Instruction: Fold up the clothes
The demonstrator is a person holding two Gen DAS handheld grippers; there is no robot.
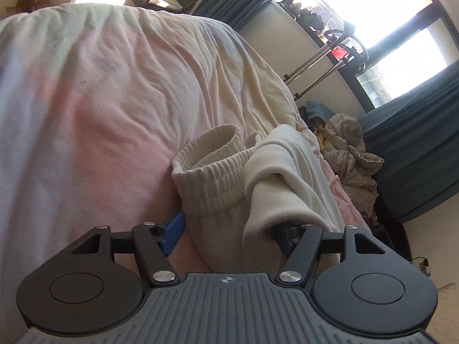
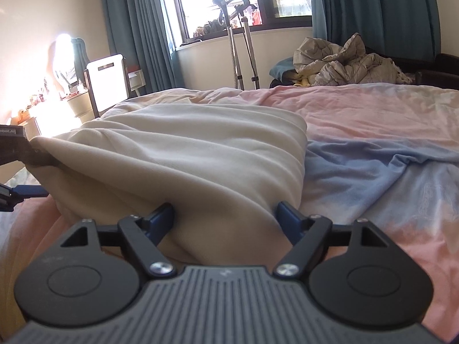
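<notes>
Two views look along handheld tongs over a bed with a rumpled pink, blue and cream cotton cover (image 2: 358, 106).

In the left wrist view, the left tongs (image 1: 226, 229) stand wide apart around a cream knitted garment with a ribbed cuff (image 1: 212, 183). One blue finger sits beside the cuff; the other is hidden under a soft folded flap of the same cloth. The cloth lies between the jaws, but they are not pinched on it.

In the right wrist view, the right tongs (image 2: 226, 218) are also spread wide, with a bulging edge of the cream garment (image 2: 183, 154) lying between the two blue fingers, uncompressed. The left tongs show at the left edge, at the garment's far side.

The garment lies bunched on the bed near its edge, cover showing on both sides. A light blue cloth (image 2: 364, 166) lies just beside it.

This looks like a grasp being set or just released at two edges; the pictures do not settle which.

Beyond the bed, a crumpled grey quilted bundle (image 2: 341, 63) lies under the window.
</notes>
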